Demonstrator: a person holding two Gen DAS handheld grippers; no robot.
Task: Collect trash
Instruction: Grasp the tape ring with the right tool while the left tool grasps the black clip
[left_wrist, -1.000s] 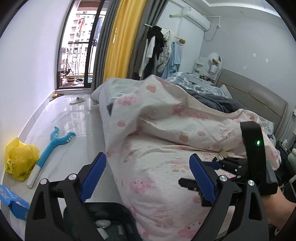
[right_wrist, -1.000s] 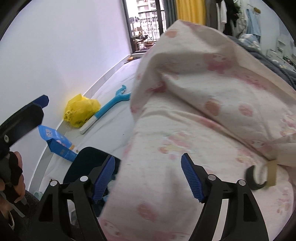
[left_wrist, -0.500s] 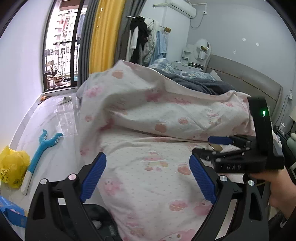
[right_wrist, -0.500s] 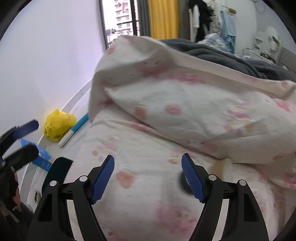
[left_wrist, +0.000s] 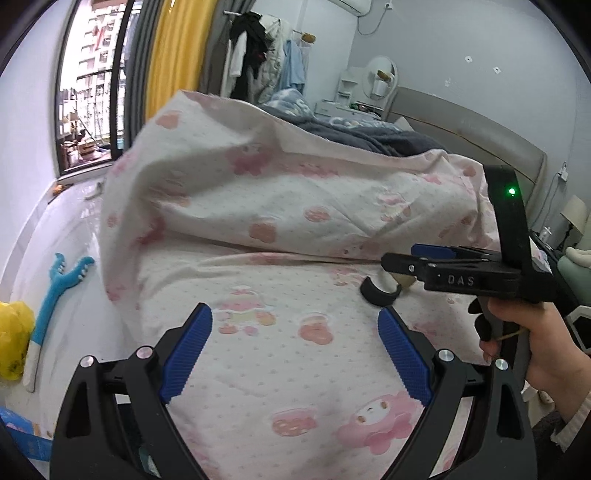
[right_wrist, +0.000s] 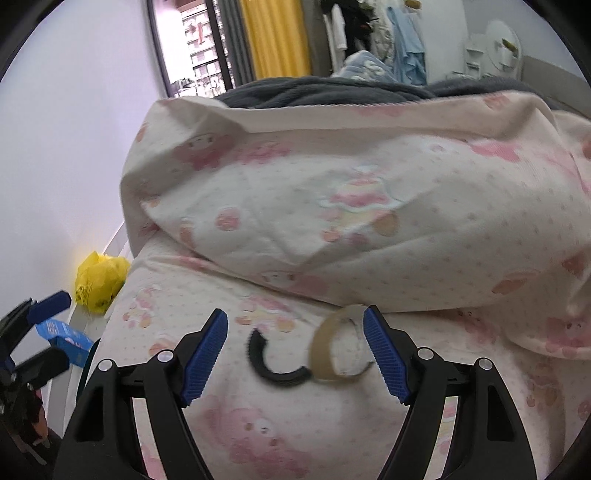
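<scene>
A black curved strip (right_wrist: 277, 371) and a tan tape loop (right_wrist: 327, 350) lie joined on the pink-patterned bedsheet (right_wrist: 288, 424). My right gripper (right_wrist: 295, 321) hovers over them, open, with both pieces in the gap between its blue pads; the loop lies close to the right pad. In the left wrist view the same black strip (left_wrist: 376, 295) and tape loop (left_wrist: 404, 281) sit just under the right gripper (left_wrist: 402, 258), which a hand (left_wrist: 528, 343) holds. My left gripper (left_wrist: 295, 325) is open over bare sheet, to the left of the trash, with nothing between its fingers.
A folded pink quilt (left_wrist: 295, 192) rises just behind the trash, with a dark blanket (left_wrist: 388, 140) beyond it. On the floor to the left lie a yellow bag (right_wrist: 98, 277), a blue box (right_wrist: 64, 336) and a blue toy (left_wrist: 55, 291). The headboard (left_wrist: 480, 133) stands at the right.
Both grippers have swung right, away from the floor and the dark bin, over the bed. The black strip and tape loop now lie between the right gripper's fingers. Both grippers stay open.
</scene>
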